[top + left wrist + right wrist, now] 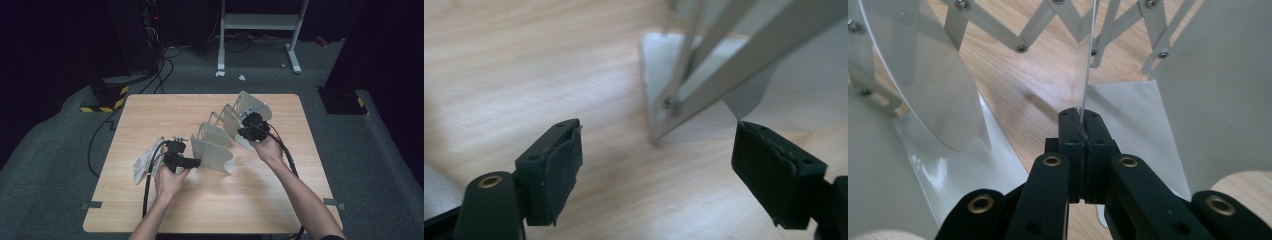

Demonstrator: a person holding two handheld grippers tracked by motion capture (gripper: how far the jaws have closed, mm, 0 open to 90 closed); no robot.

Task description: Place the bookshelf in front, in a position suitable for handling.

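Observation:
A folding metal rack (220, 142) of several upright grey plates joined by scissor links stands stretched out on the wooden table (210, 200). My right gripper (246, 131) is at its far end, and in the right gripper view my right gripper (1081, 120) is shut on the thin edge of one plate (1089, 60), with the links (998, 30) beyond. My left gripper (192, 162) sits at the near end. In the left gripper view my left gripper (659, 142) is open, its right pad (769, 170) just below a plate corner (749, 97), nothing pinched.
A crumpled white cloth (142, 162) lies left of my left hand. Black cables (147, 185) trail from both grippers toward the table's near edge. On the floor behind stand a white frame (260, 22) and dark equipment with cables (150, 45).

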